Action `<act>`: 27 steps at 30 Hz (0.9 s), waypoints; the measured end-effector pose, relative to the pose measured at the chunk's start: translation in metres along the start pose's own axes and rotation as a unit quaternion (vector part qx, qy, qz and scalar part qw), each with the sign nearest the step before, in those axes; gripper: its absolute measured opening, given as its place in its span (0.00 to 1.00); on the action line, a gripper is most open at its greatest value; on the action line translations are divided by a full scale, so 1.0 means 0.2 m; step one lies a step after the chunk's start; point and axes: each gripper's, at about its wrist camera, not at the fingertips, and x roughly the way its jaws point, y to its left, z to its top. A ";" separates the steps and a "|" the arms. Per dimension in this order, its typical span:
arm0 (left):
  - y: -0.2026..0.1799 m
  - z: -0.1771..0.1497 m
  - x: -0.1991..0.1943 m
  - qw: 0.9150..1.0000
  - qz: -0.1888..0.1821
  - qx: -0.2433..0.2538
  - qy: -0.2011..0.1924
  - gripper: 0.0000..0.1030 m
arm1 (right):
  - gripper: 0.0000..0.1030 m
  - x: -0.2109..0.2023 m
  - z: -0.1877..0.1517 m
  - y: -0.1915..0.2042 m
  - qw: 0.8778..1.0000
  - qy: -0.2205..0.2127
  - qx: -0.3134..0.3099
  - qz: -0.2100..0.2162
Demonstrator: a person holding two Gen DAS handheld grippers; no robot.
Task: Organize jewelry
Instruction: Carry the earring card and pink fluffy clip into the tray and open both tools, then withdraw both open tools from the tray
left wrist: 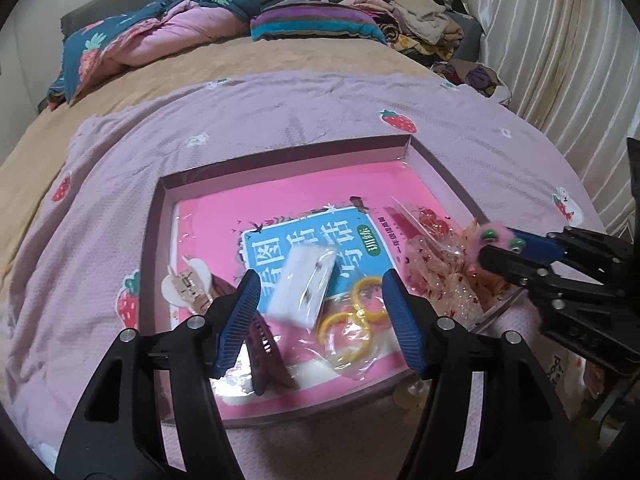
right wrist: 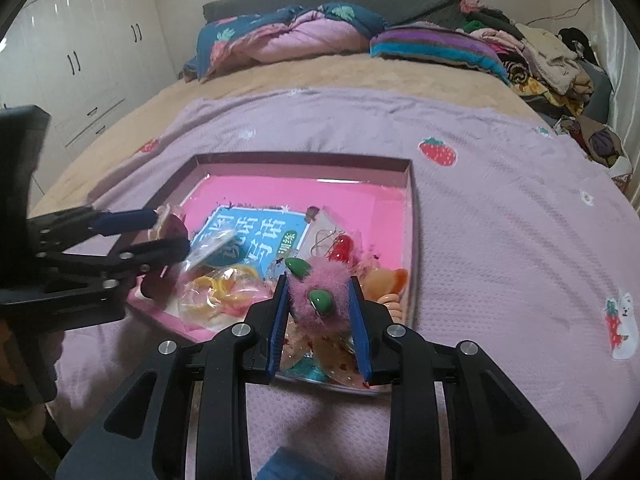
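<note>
Between the blue ribbed pads of your right gripper (right wrist: pixel 320 312) sits the fuzzy pink hair clip with green stud-like eyes (right wrist: pixel 314 286), clenched from both sides and held just above the near right corner of the shallow mauve cardboard tray (right wrist: pixel 412 216). Judge it light and squashy: the fur gives under the pads, so the hold is really on whatever stiff clip lies inside, and the fluff could let it slide. Keep the pinch across the middle of the body, clear of the green studs, which look hard and glossy.

Below it lies a heap of crinkly clear cellophane packets (left wrist: pixel 440 272) with red and orange trinkets; these look slippery and are best taken by a flat edge.

Your left gripper (left wrist: pixel 320 304) stands released over the near middle of the tray, nothing pressed between its pads. Under it a small white carded packet (left wrist: pixel 304 288) shows blurred, loose above the pink and blue glossy book cover (left wrist: pixel 280 208) lining the tray floor. Just right of that lies a clear bag of yellow elastic hair rings (left wrist: pixel 356 320), soft and light. A dark maroon comb clip (left wrist: pixel 264 340) lies by the left pad, stiff and toothed.
</note>
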 end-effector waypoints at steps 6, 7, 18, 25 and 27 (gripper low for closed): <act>0.02 -0.02 -0.04 1.000 0.002 -0.005 -0.004 0.54 | 0.43 -0.04 -0.01 0.01 1.000 -0.008 0.003 0.003; 0.02 -0.02 -0.05 1.000 0.002 -0.005 -0.006 0.55 | 0.47 -0.07 -0.02 0.00 1.000 -0.012 0.003 0.000; 0.00 -0.06 -0.24 0.999 0.007 -0.012 -0.029 0.71 | 0.76 -0.37 -0.17 -0.04 0.998 -0.053 0.044 0.008; -0.04 -0.09 -0.41 0.998 0.014 -0.014 -0.060 0.88 | 0.81 -0.52 -0.26 -0.04 0.997 -0.067 0.048 0.004; -0.05 -0.10 -0.44 0.998 0.014 -0.015 -0.065 0.90 | 0.81 -0.55 -0.27 -0.03 0.997 -0.067 0.046 0.005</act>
